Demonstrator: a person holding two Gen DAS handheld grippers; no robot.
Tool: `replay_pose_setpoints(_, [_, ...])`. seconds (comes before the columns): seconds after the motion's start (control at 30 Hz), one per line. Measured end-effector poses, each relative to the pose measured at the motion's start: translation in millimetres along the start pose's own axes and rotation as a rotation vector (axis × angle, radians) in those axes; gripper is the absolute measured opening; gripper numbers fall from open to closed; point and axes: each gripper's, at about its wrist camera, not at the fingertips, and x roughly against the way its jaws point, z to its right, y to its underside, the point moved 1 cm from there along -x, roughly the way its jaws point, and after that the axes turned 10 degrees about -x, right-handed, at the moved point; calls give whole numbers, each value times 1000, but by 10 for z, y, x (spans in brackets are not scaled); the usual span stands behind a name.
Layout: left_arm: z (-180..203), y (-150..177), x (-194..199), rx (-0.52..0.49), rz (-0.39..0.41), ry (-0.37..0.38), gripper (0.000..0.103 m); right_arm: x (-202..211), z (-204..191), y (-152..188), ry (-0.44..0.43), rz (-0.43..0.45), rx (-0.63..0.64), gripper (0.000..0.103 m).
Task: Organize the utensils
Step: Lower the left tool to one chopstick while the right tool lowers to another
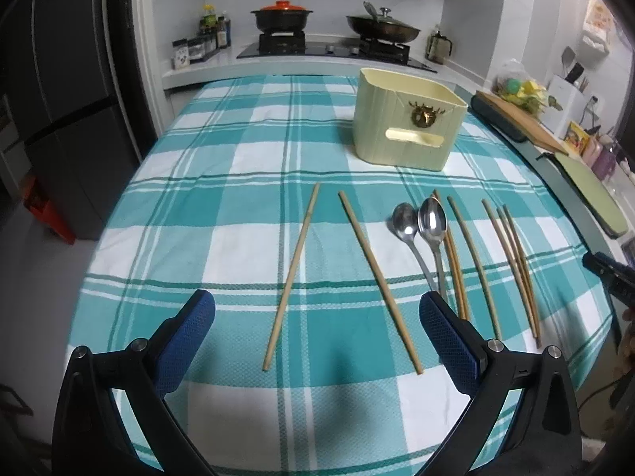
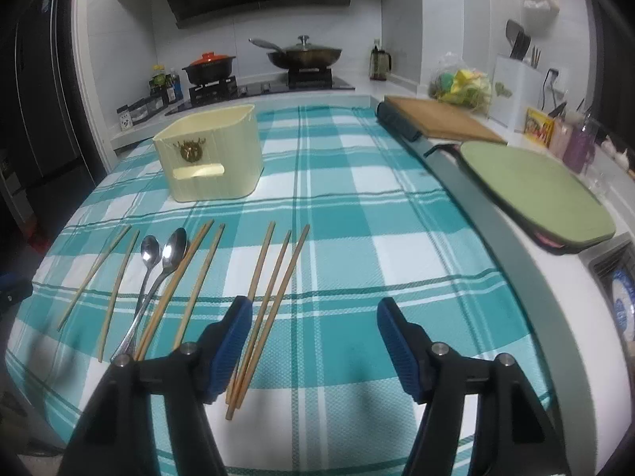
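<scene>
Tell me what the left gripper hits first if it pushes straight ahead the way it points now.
Probably the tablecloth itself: the open left gripper looks down between two separate chopsticks. Further on, the cream utensil holder sits right of that line; depth is unclear.

The bench (image 1: pixel 246 206) is covered by a teal and white checked cloth (image 2: pixel 357 206). A cream holder (image 1: pixel 408 123) stands upright on the cloth toward the far side. Nearer lie two spoons (image 1: pixel 420 230) side by side, bowls pointing toward the holder and handles seeming to cross. Two chopsticks (image 1: pixel 337 273) lie apart to their left, spreading slightly. More chopsticks (image 2: pixel 274 301) lie to the right of the spoons, two close against them, one alone, then three converging at their near ends.
</scene>
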Motion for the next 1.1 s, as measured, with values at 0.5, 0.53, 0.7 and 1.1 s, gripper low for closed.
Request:
replay_pose_setpoints(0.5, [-235, -219, -730, -50, -111, -24, 102, -1126, -156, 8, -76, -251, -67, 20])
replay_pose_setpoints(0.53, [-240, -232, -768, -53, -117, -19, 102, -1161, -172, 6, -73, -256, -61, 20])
replay_pose_setpoints(0.7, [-272, -300, -1028, -94, -162, -14, 102, -1246, -283, 5, -26, -273, 23, 17])
replay_pose_setpoints(1.1, [-291, -360, -1285, -152, -207, -57, 102, -1234, -296, 3, -1, -307, 118, 14])
